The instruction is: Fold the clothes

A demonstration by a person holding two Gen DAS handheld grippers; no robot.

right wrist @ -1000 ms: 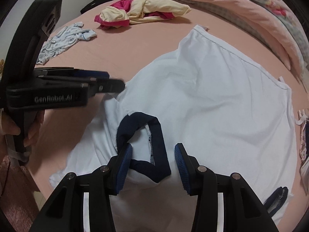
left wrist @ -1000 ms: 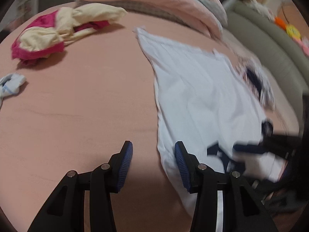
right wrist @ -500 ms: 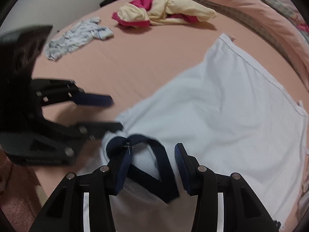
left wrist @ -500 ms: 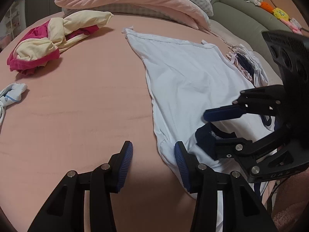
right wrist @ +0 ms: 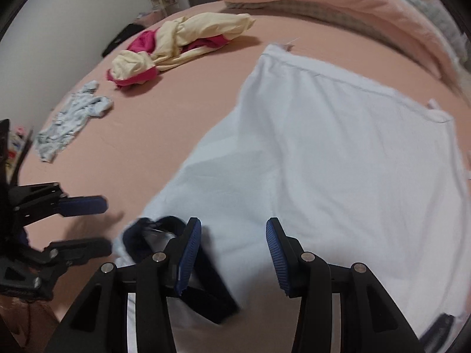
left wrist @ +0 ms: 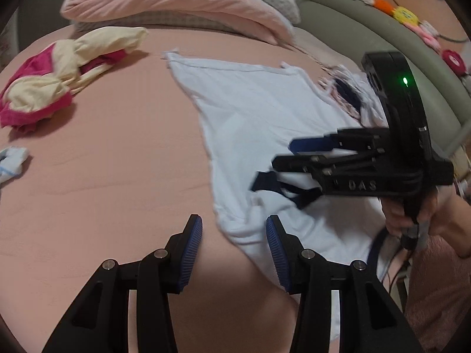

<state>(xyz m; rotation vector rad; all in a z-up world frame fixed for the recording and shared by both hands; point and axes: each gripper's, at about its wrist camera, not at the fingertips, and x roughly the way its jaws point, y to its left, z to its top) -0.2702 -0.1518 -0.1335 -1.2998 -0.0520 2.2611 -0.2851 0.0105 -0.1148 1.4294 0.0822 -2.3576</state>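
Right gripper (left wrist: 282,158) body lettered "DAS", fingers apart, empty. Left gripper (left wrist: 234,251) fingers apart over white T-shirt (right wrist: 338,147) corner. Pink bed (left wrist: 103,153); quilt (left wrist: 176,0) behind.

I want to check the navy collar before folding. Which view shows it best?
The left wrist view: the navy collar lies in the open on the white T-shirt, though the right gripper overlaps its far end. In the right wrist view it is blurred and partly behind the fingers.

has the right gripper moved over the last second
Yes. In the left wrist view the right gripper now hovers above the white shirt near its navy collar, having risen from lower at the right edge.
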